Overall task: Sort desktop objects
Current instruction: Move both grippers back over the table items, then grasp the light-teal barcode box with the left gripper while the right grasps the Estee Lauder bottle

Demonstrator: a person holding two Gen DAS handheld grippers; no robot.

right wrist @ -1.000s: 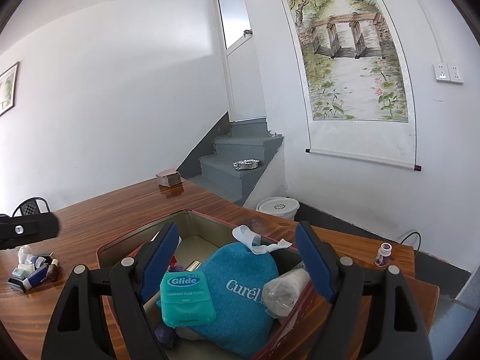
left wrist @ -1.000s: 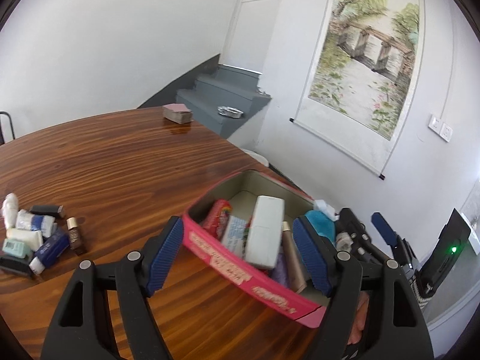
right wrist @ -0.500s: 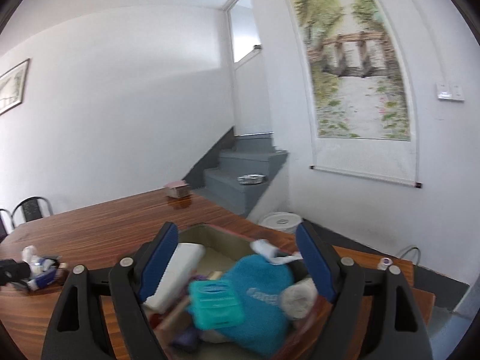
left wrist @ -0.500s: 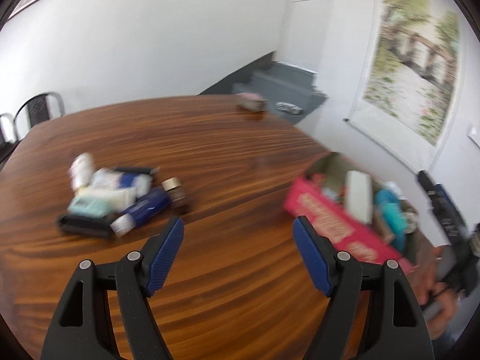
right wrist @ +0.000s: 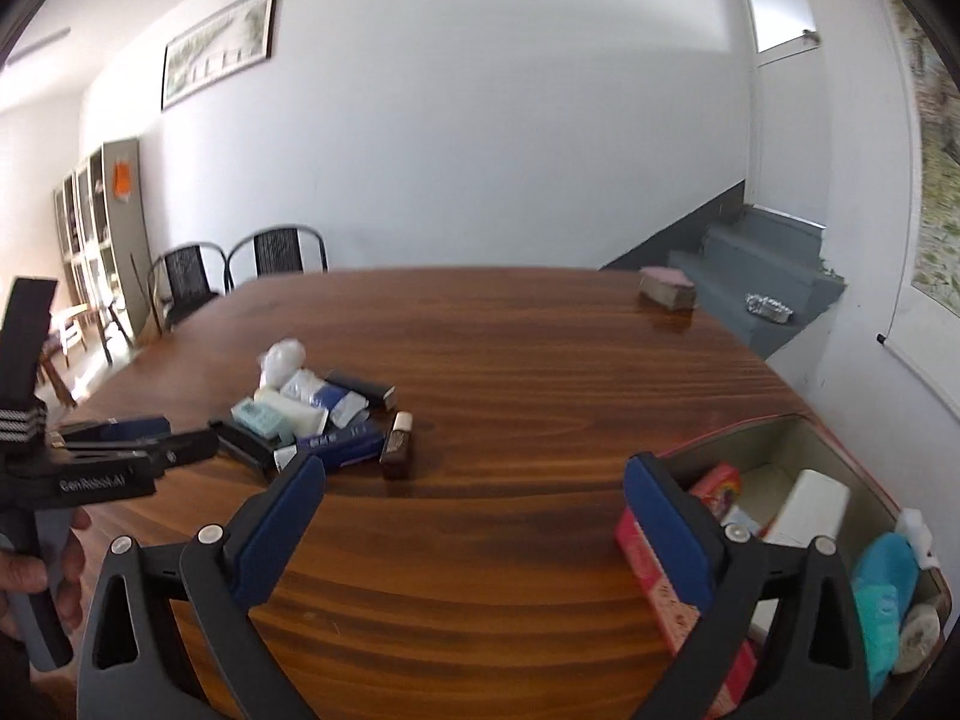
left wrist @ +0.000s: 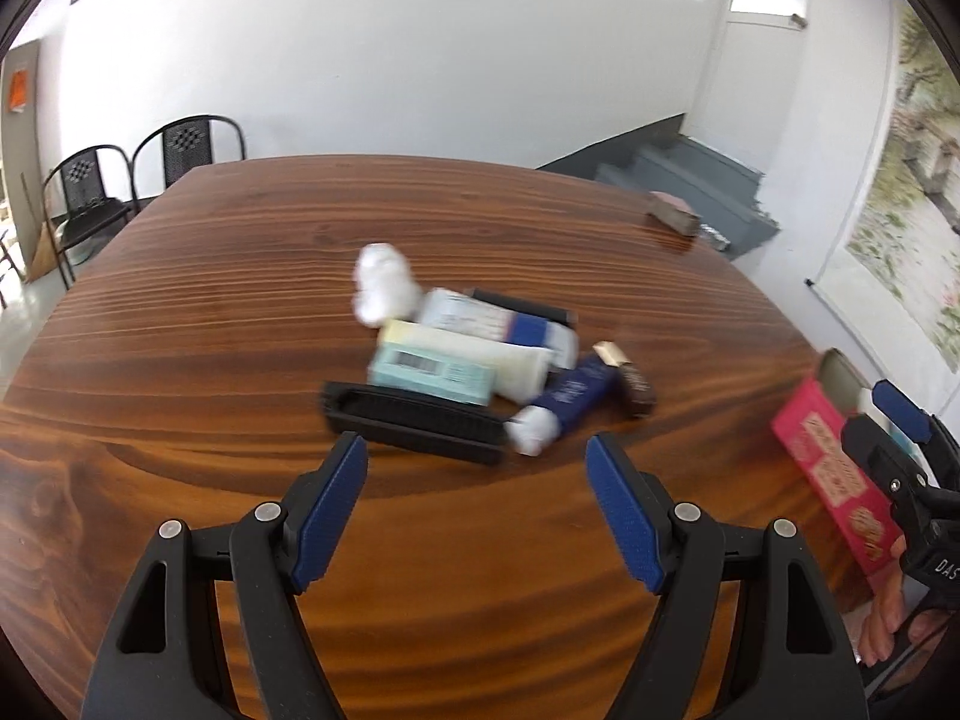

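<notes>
A heap of toiletries lies mid-table: a white wad (left wrist: 383,283), a mint box (left wrist: 431,373), a cream tube (left wrist: 474,354), a dark blue tube (left wrist: 567,397), a brown bottle (left wrist: 630,381) and a long black case (left wrist: 414,421). The heap also shows in the right wrist view (right wrist: 312,414). My left gripper (left wrist: 477,468) is open and empty, just short of the black case. A pink box (right wrist: 666,588) at the right holds several items, among them a white bar (right wrist: 810,507) and a teal pouch (right wrist: 882,600). My right gripper (right wrist: 474,486) is open and empty beside that box.
The wooden table (left wrist: 240,312) is round-edged. A small pink-topped block (right wrist: 666,288) sits at its far edge. Two black chairs (right wrist: 240,264) stand behind the table. Grey stairs (right wrist: 762,264) rise at the back right. A scroll painting (left wrist: 912,180) hangs on the right wall.
Both grippers have swung left, away from the pink box. The left now faces the toiletry heap. The right, earlier over the box contents, now looks across the table with the box at its right.
</notes>
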